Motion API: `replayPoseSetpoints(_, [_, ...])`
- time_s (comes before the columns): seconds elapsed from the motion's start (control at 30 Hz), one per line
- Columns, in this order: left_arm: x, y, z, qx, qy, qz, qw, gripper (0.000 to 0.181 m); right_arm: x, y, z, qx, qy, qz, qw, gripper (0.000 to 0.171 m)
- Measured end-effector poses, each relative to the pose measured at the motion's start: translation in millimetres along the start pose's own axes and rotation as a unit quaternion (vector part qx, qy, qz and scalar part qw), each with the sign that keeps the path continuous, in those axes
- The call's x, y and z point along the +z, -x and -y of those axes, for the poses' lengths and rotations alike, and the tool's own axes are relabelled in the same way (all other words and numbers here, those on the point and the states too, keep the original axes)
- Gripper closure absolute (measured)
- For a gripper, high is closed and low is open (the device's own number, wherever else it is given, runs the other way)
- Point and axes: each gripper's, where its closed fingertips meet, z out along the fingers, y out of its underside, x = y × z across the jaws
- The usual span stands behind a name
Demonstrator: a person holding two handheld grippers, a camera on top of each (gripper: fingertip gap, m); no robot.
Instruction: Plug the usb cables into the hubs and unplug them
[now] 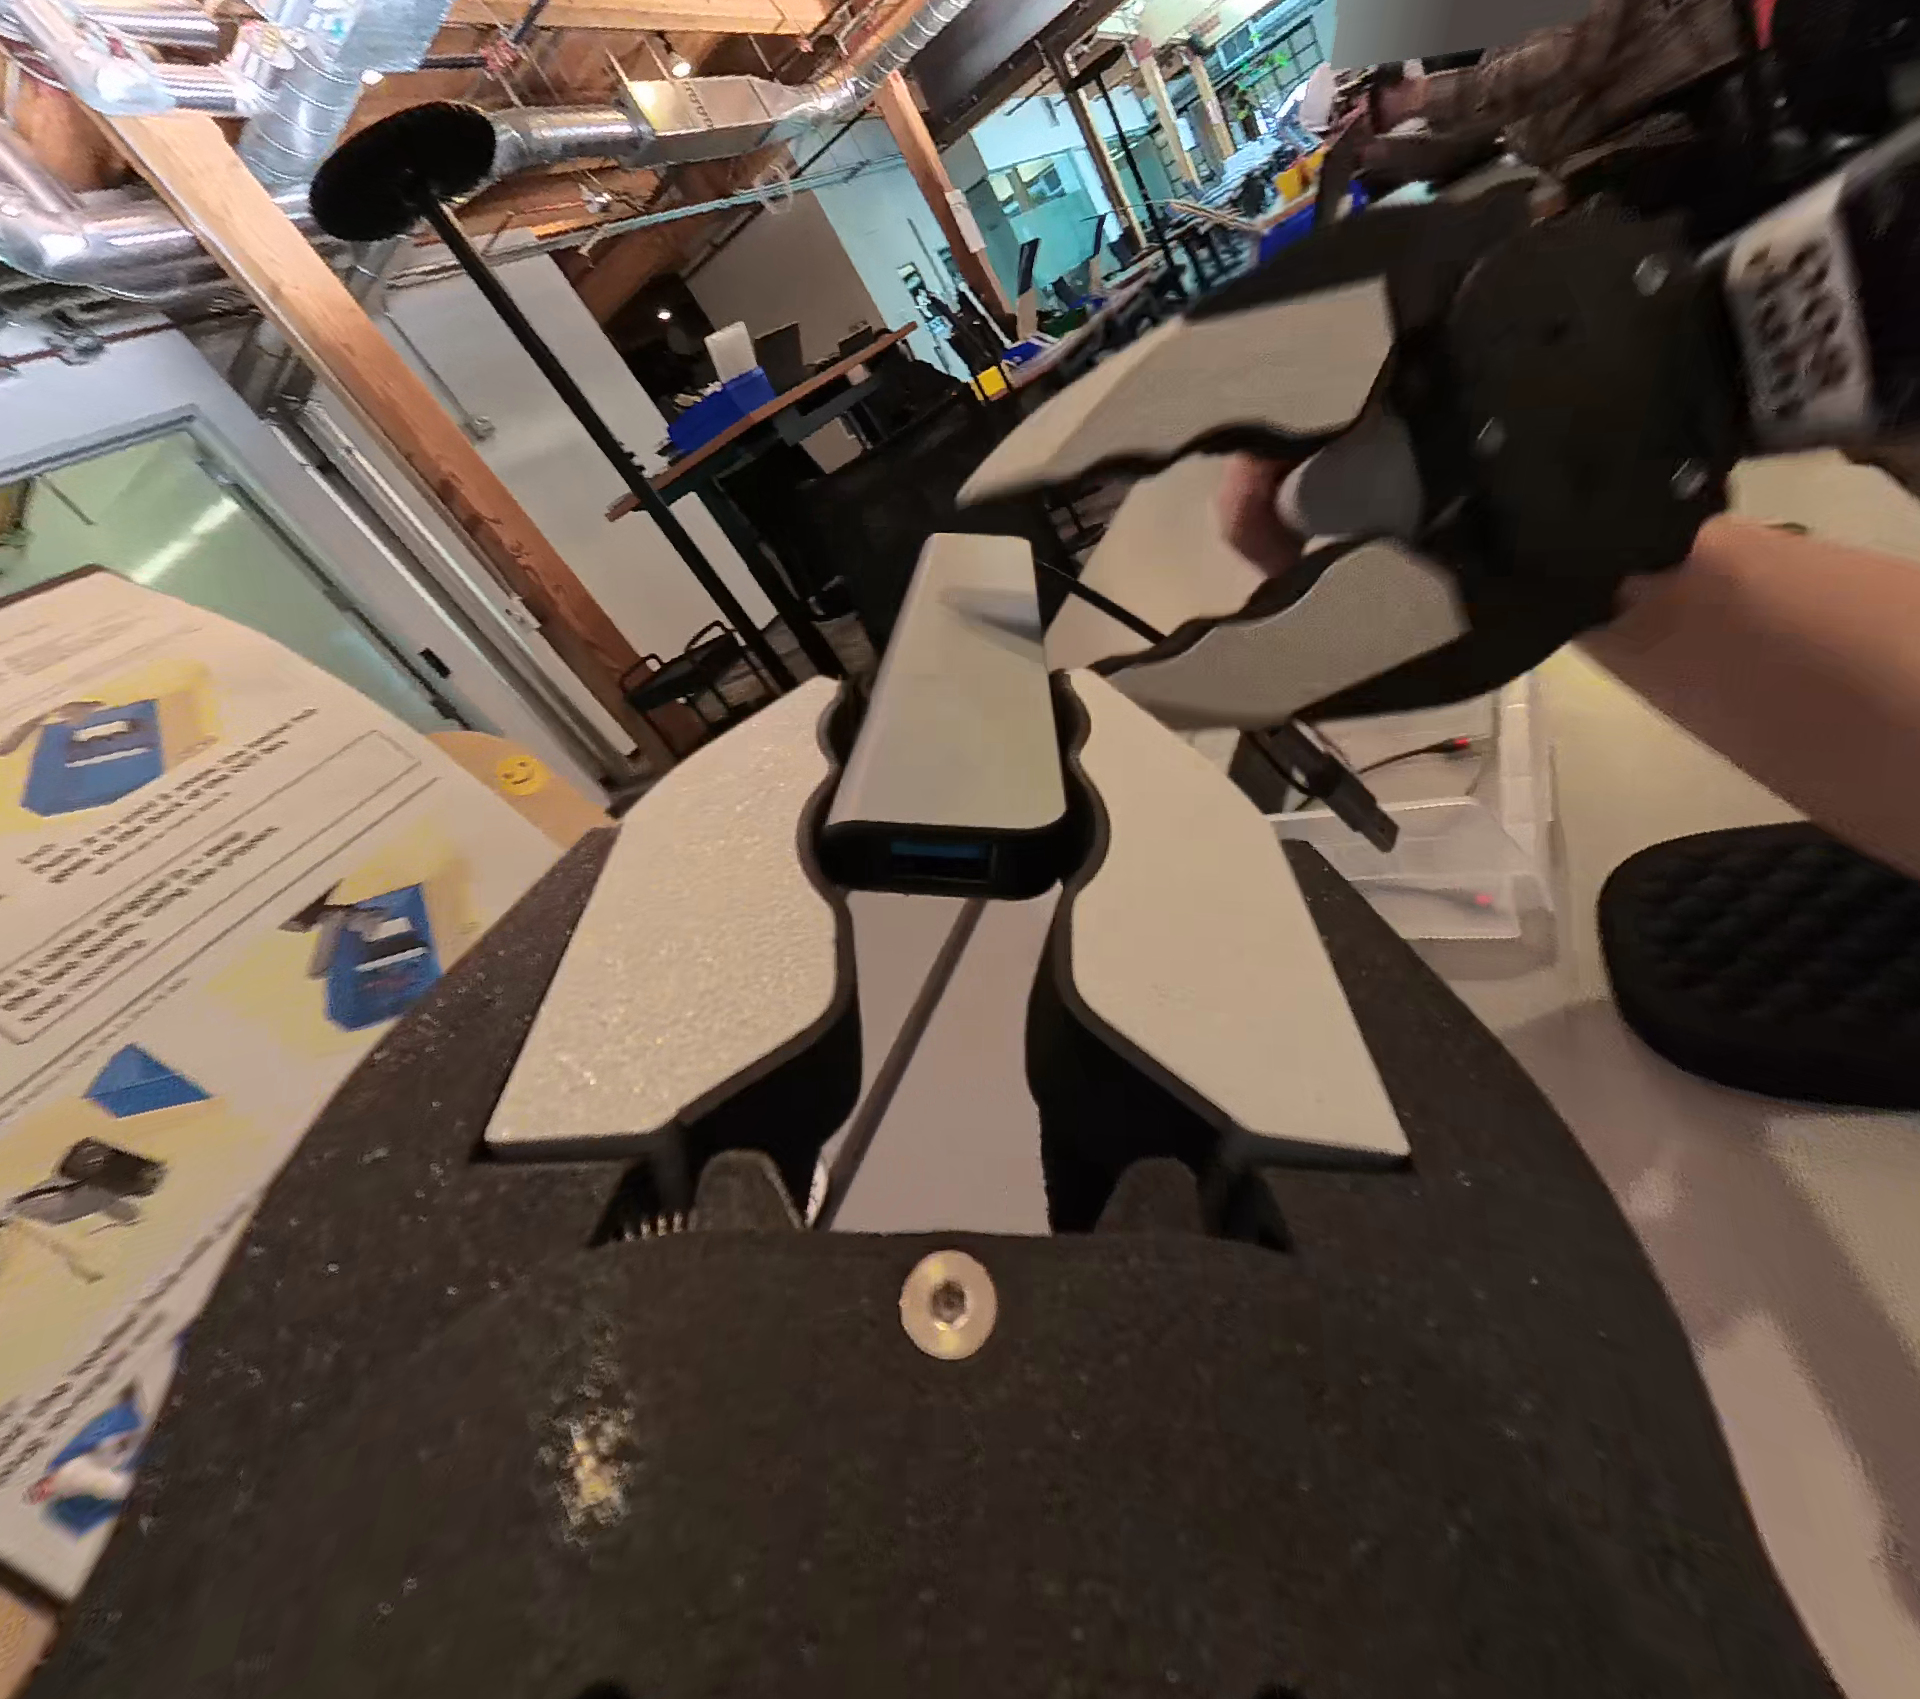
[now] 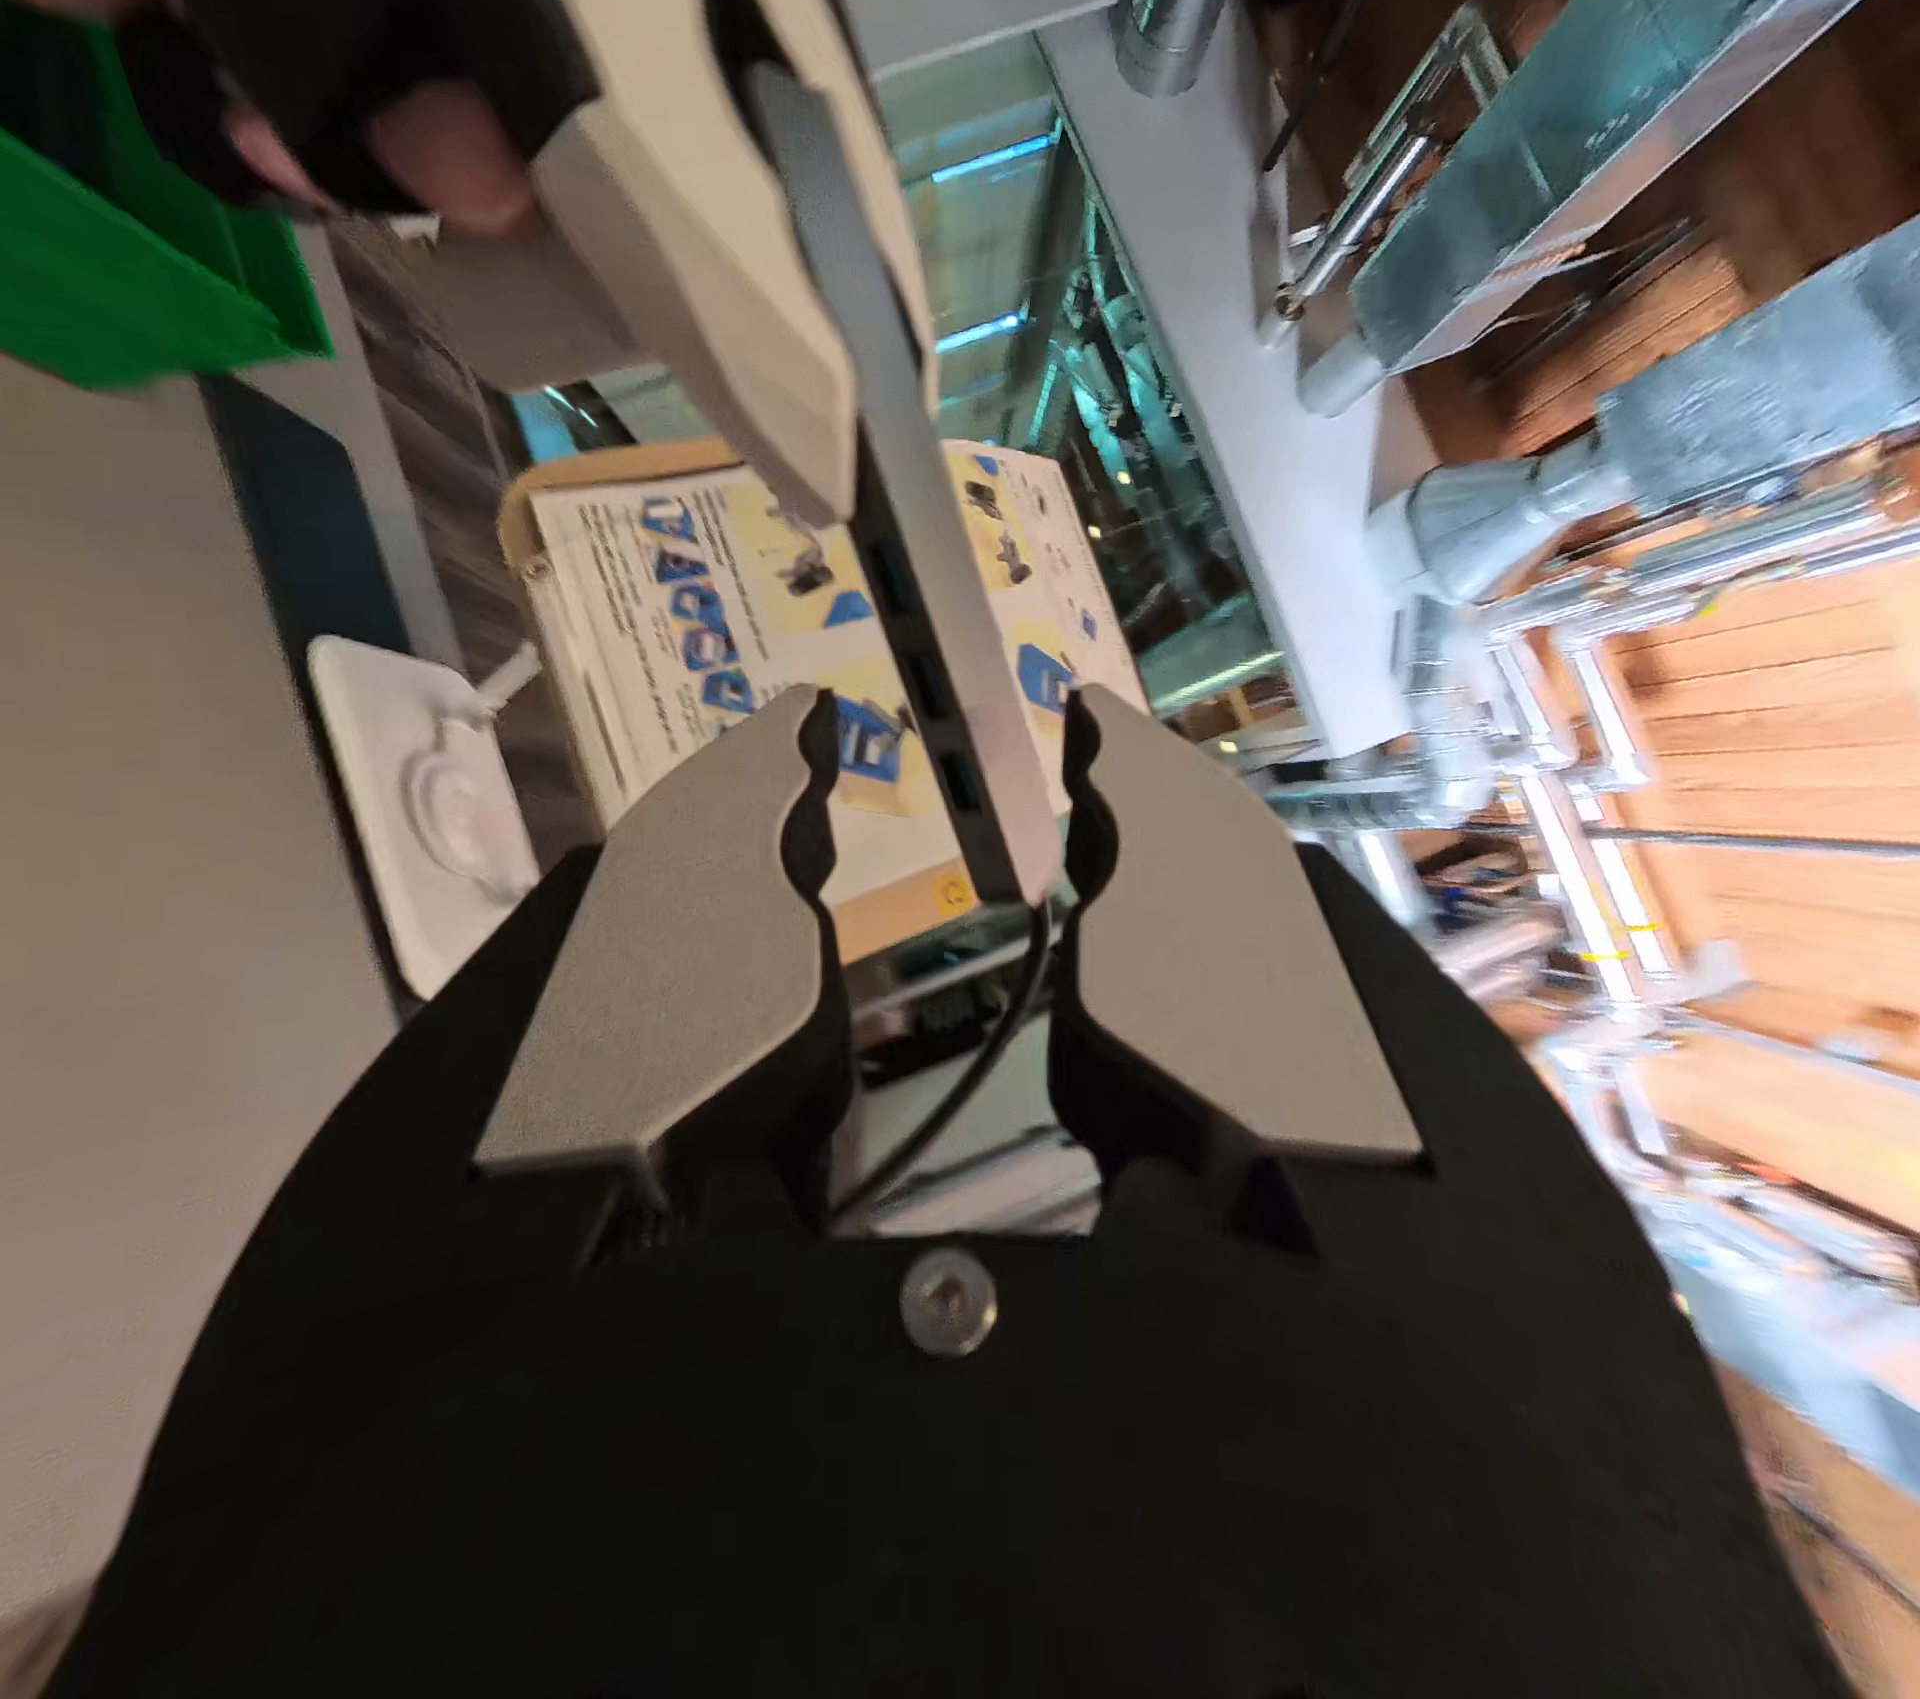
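My left gripper point(image 1: 951, 693) is shut on a silver USB hub point(image 1: 961, 714) and holds it in the air. A blue port on the hub's near end faces the left wrist camera. The hub's thin black cable point(image 1: 1122, 621) leaves its far end and hangs down to a black USB plug point(image 1: 1351, 802). My right gripper point(image 1: 1049, 579) is open, with its fingers on either side of the hub's far end. In the right wrist view the hub point(image 2: 935, 610) shows several blue side ports. It reaches from the left gripper point(image 2: 862, 402) down between my right gripper's point(image 2: 948, 714) spread fingers. The cable point(image 2: 987, 1047) runs between them.
A printed instruction sheet on cardboard point(image 1: 156, 870) stands at the left and also shows in the right wrist view point(image 2: 707, 589). A black textured pad point(image 1: 1766, 963) and a clear plastic bin point(image 1: 1455, 860) sit on the white table point(image 1: 1714, 1337). A white tray point(image 2: 416, 766) lies nearby.
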Motion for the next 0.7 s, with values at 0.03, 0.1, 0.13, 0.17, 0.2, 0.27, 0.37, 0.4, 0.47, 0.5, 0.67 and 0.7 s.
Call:
replayPoseSetpoints(0.03, [2, -5, 0, -0.010, 0.000, -0.011, 1.000, 0.143, 5, 3, -3, -0.032, 0.009, -0.020, 0.999, 0.135])
replayPoseSetpoints(0.1, [6, -13, 2, -0.041, -0.006, -0.033, 0.999, 0.140, 9, 9, -10, -0.090, 0.028, -0.042, 0.995, 0.157])
replayPoseSetpoints(0.13, [6, -14, 4, -0.063, -0.016, -0.042, 0.997, 0.139, 10, 12, -12, -0.097, 0.030, -0.039, 0.994, 0.158])
replayPoseSetpoints(0.17, [6, -14, 4, -0.076, -0.025, -0.048, 0.996, 0.137, 11, 12, -15, -0.077, 0.034, -0.033, 0.996, 0.160])
replayPoseSetpoints(0.2, [6, -8, 4, -0.082, -0.033, -0.036, 0.995, 0.136, 12, 11, -24, -0.047, 0.054, -0.014, 0.997, 0.160])
replayPoseSetpoints(0.27, [3, 3, -1, -0.083, -0.026, -0.018, 0.996, 0.132, 9, 3, -58, -0.006, 0.116, 0.003, 0.993, 0.160])
replayPoseSetpoints(0.37, [-4, 13, -5, -0.086, -0.015, -0.013, 0.996, 0.140, -11, -12, -137, 0.067, 0.206, -0.001, 0.976, 0.160])
replayPoseSetpoints(0.4, [-6, 14, -4, -0.087, -0.019, -0.016, 0.996, 0.144, -19, -17, -165, 0.104, 0.218, -0.013, 0.970, 0.159])
replayPoseSetpoints(0.47, [-9, 16, -1, -0.088, -0.032, -0.018, 0.995, 0.148, -35, -29, -213, 0.175, 0.204, -0.066, 0.961, 0.160])
replayPoseSetpoints(0.5, [-9, 16, 0, -0.088, -0.036, -0.019, 0.995, 0.149, -43, -36, -237, 0.197, 0.204, -0.103, 0.953, 0.160])
replayPoseSetpoints(0.67, [-1, 12, -12, -0.084, -0.013, -0.024, 0.996, 0.150, -62, -54, -305, 0.145, 0.261, -0.196, 0.934, 0.159])
replayPoseSetpoints(0.7, [1, 11, -16, -0.086, -0.006, -0.027, 0.996, 0.150, -60, -61, -307, 0.132, 0.263, -0.204, 0.934, 0.160])
